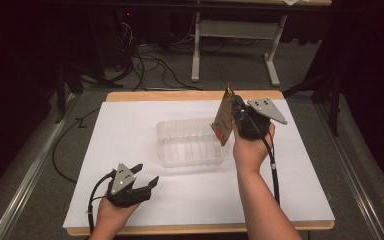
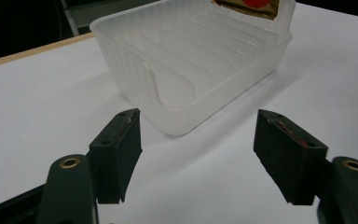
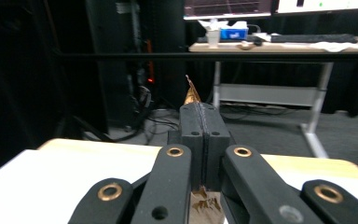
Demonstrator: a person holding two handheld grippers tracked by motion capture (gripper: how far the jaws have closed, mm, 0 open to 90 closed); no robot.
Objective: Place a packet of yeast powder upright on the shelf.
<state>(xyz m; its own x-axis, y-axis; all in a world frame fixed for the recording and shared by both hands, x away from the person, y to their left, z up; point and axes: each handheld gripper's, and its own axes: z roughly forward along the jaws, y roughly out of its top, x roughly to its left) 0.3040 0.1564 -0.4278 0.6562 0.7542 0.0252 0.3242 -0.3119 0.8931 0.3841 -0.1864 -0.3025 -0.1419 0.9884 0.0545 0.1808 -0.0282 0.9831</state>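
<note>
Brown packet [image 1: 224,118] hangs pinched in the closed right gripper [image 1: 241,116], above the clear plastic bin's [image 1: 190,142] right end. Left gripper [image 1: 146,184] rests wide apart on the white tabletop [image 1: 130,135]; grey carpet [image 1: 230,70], cables behind.

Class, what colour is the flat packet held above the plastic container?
Brown with a red patch; the packet shows best in the high view.

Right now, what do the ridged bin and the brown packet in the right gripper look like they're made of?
Bin: frosted, see-through plastic, probably; the white table shows dimly through its ribbed walls. Packet: thin, flat, brown and slightly shiny with a red mark, clamped between the right gripper's shut jaws; it looks like foil or coated paper, but I can't tell which.
</note>
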